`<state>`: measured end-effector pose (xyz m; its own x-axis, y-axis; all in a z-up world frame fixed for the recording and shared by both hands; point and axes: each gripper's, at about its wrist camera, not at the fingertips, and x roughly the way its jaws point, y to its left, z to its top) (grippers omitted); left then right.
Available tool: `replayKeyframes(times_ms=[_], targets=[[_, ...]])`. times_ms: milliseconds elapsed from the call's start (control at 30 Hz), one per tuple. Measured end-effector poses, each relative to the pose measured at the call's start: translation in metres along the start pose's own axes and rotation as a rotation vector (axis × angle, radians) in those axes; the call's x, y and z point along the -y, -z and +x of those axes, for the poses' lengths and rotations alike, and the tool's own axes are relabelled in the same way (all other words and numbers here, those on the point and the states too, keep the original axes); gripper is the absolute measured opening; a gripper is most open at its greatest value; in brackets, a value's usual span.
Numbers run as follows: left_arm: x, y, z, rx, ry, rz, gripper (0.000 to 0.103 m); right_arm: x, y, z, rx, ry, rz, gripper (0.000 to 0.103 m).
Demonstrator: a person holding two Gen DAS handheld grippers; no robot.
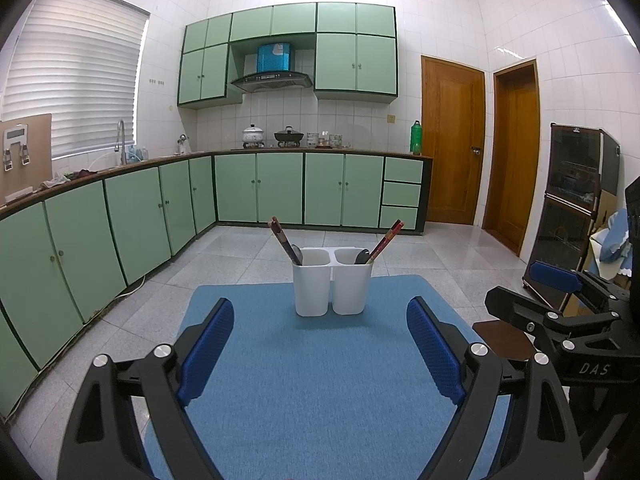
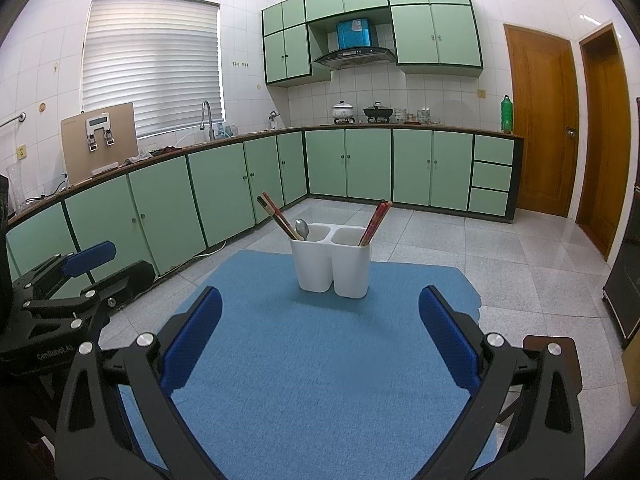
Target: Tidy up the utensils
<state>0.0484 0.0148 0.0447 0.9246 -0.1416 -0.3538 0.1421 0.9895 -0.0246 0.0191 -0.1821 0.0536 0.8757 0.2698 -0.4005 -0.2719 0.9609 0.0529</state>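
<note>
A white two-compartment utensil holder (image 1: 332,284) (image 2: 331,266) stands upright at the far end of a blue mat (image 1: 320,380) (image 2: 320,360). Dark red chopsticks (image 1: 285,240) (image 2: 276,216) and a metal spoon (image 2: 302,229) lean in its left compartment. More chopsticks (image 1: 386,240) (image 2: 375,222) and a dark spoon (image 1: 362,257) stand in the right one. My left gripper (image 1: 320,312) is open over the near mat, nothing between its blue pads. Likewise my right gripper (image 2: 320,304) is open and empty. Each gripper shows at the edge of the other's view.
The mat covers a small table with a brown corner (image 1: 504,340) showing. Green kitchen cabinets (image 2: 224,184) run along the left and back walls. A dark glass-fronted cabinet (image 1: 572,208) stands at the right, beside wooden doors (image 1: 452,140). Grey tiled floor surrounds the table.
</note>
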Motion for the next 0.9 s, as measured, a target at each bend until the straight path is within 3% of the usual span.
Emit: replayKeyframes(times_ms=[900], targets=[[-0.002, 0.003, 0.009, -0.025, 0.014, -0.013, 0.086, 0.002, 0.012, 0.008, -0.021, 0.004, 0.005, 0.096]])
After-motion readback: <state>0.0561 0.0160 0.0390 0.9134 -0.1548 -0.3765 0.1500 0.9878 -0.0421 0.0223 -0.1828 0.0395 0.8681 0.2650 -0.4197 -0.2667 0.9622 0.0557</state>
